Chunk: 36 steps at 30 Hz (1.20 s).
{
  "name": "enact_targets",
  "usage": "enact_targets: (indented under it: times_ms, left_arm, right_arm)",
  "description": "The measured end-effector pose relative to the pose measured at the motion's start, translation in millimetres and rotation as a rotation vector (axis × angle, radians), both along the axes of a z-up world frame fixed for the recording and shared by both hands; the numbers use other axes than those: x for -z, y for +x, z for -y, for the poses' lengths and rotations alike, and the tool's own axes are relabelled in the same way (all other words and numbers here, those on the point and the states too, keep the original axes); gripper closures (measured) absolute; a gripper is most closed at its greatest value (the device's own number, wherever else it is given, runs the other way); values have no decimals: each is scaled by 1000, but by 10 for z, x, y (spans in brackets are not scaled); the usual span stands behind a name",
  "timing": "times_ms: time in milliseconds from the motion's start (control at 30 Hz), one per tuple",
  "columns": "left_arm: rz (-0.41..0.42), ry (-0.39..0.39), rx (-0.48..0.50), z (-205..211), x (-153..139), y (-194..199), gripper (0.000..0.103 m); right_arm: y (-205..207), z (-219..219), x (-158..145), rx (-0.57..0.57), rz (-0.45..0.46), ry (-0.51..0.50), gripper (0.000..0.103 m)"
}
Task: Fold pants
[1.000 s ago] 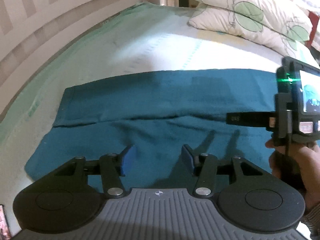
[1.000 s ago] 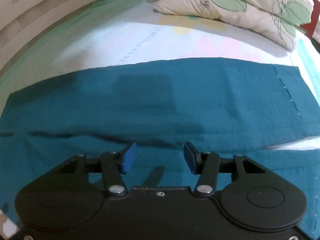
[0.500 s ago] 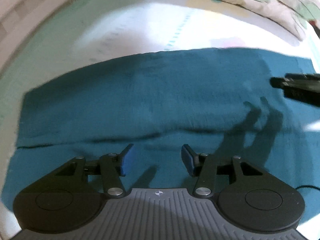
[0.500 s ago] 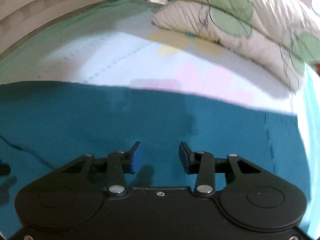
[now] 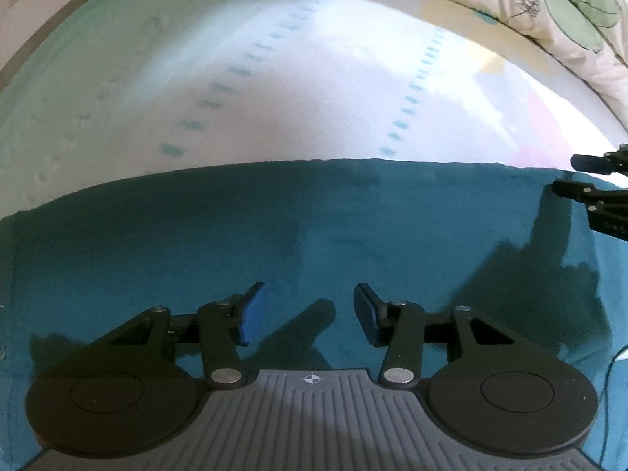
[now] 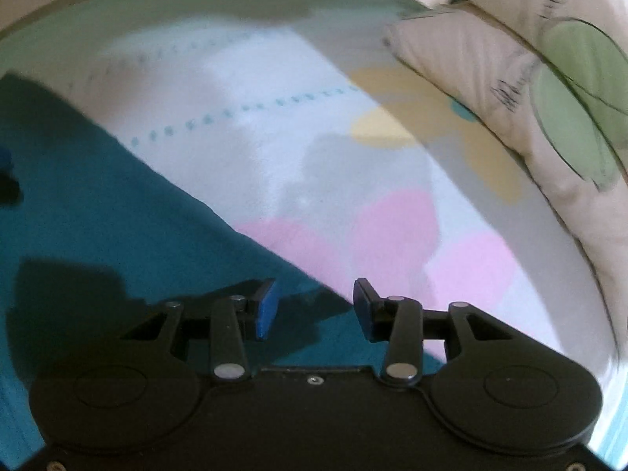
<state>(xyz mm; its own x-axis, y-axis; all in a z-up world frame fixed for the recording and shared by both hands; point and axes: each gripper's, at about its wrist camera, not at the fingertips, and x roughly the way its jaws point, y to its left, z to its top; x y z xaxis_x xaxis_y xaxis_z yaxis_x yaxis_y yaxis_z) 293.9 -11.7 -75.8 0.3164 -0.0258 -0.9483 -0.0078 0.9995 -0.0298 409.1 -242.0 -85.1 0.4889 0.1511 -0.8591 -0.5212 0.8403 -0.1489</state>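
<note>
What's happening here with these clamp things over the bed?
A person is partway through folding a pair of teal pants spread flat on a bed sheet, with a hand-held gripper in each hand. The left gripper hangs over the middle of the cloth, nothing between its fingers, which are closing slightly. The right gripper is at the far edge of the pants, where cloth meets sheet; its fingers are opening and hold nothing. Pillows lie beyond. Neither gripper has hold of the cloth yet.

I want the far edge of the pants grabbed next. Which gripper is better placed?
Right. The right gripper straddles the far edge of the pants, opening, nothing between its jaws. The left gripper hangs over mid-cloth.
</note>
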Motion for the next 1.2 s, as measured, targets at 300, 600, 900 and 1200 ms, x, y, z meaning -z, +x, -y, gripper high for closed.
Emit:
enact_targets:
  times_ms: [300, 600, 900, 1200]
  left_arm:
    - [0, -31, -16, -148, 63, 203, 56]
    - [-3, -159, -88, -196, -17, 275, 56]
    - [-48, -203, -115, -72, 37, 409, 56]
    - [-21, -276, -230, -195, -5, 445, 56]
  right_arm:
    - [217, 79, 76, -108, -179, 74, 87]
    - [-465, 184, -213, -97, -72, 95, 93]
    - [-808, 136, -187, -76, -6, 70, 93]
    - [-876, 112, -114, -88, 14, 60, 93]
